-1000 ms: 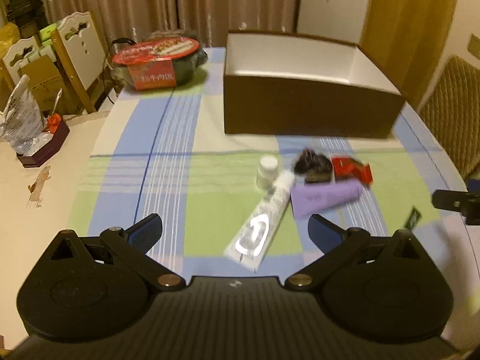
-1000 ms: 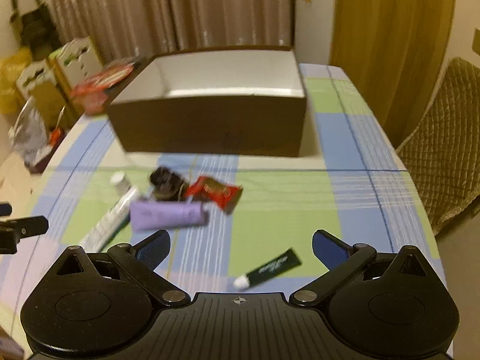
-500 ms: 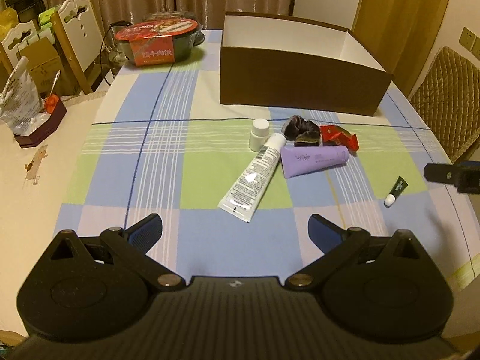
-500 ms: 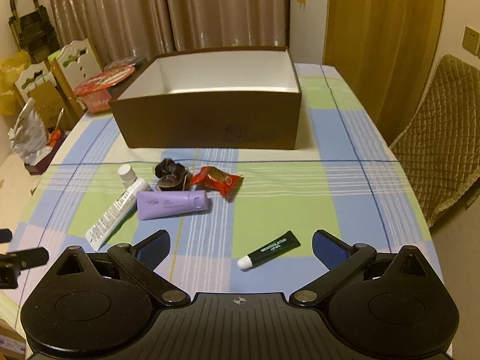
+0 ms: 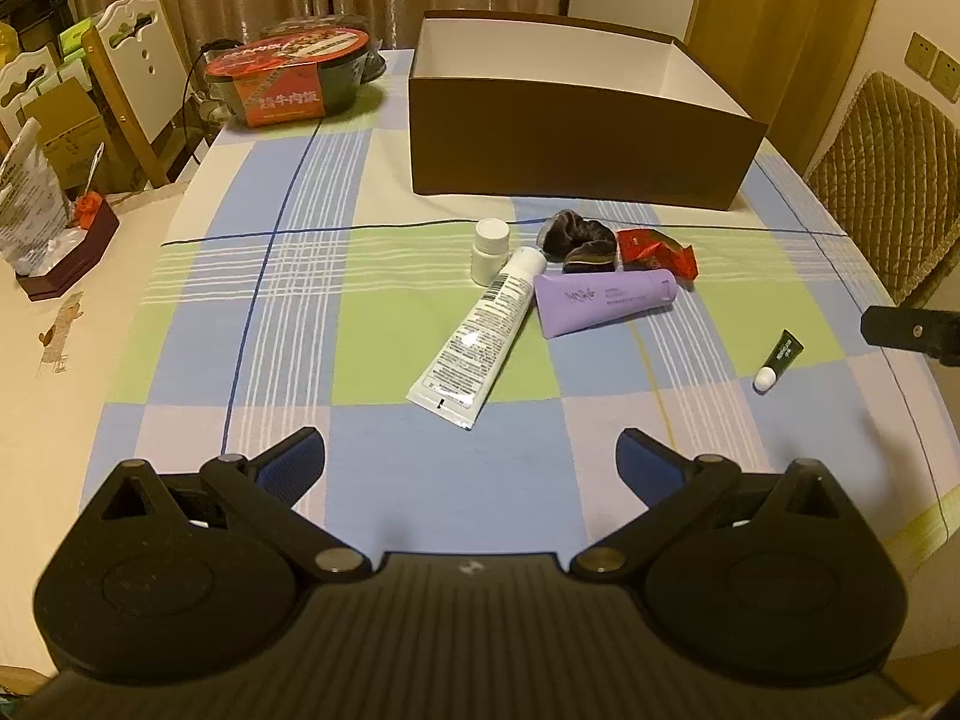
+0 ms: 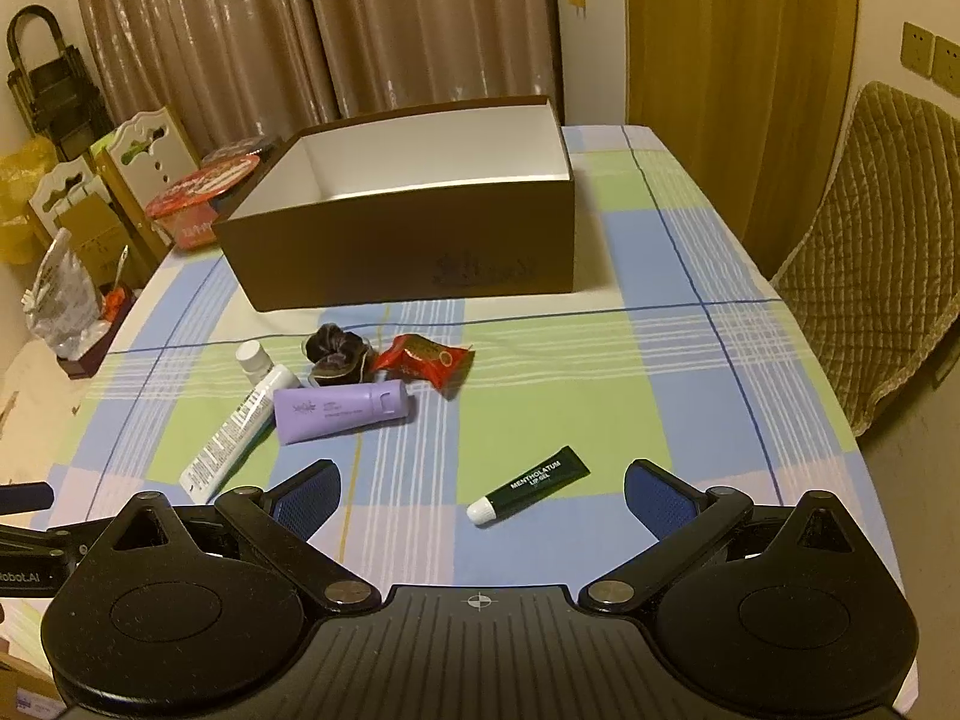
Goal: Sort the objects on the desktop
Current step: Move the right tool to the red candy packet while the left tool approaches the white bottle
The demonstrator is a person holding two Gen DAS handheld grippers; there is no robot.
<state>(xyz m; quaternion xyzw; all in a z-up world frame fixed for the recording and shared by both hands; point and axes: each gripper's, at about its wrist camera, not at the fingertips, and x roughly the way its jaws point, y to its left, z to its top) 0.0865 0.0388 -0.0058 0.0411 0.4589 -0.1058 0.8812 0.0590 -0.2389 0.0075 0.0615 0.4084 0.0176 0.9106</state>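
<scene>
- The left gripper (image 5: 469, 456) hovers with its blue-padded fingers (image 5: 294, 461) spread wide and nothing between them, above the near part of the checked blue, green and white tablecloth (image 5: 240, 324).
- The right gripper (image 6: 480, 489) is likewise wide open and holds nothing; a small dark green lip gel tube with a white cap (image 6: 528, 485) lies on the cloth just ahead, between its finger lines.
- Bare cloth lies between the left gripper and the long white squeeze tube with black print (image 5: 479, 336), which lies aslant, cap end away.
- Beside that tube's cap stands a small white round bottle (image 5: 491, 243), upright.
- A lilac squeeze tube (image 5: 603, 302) lies just right of the white tube, touching or nearly touching it.
- Behind the lilac tube sit a dark brown velvet scrunchie (image 5: 579, 240) and a red crinkled snack packet (image 5: 657, 252), close together.
- The green tube is well apart from this cluster, near the table's right edge in the left wrist view.
- An open brown cardboard box with a white inside (image 6: 414, 252) stands beyond the cluster; a strip of cloth separates them.
- The cloth to the right of the box and cluster is open up to the quilted tan chair (image 6: 882, 252).
- A black instant-meal bowl with a red lid (image 5: 288, 84) sits at the far left corner.
</scene>
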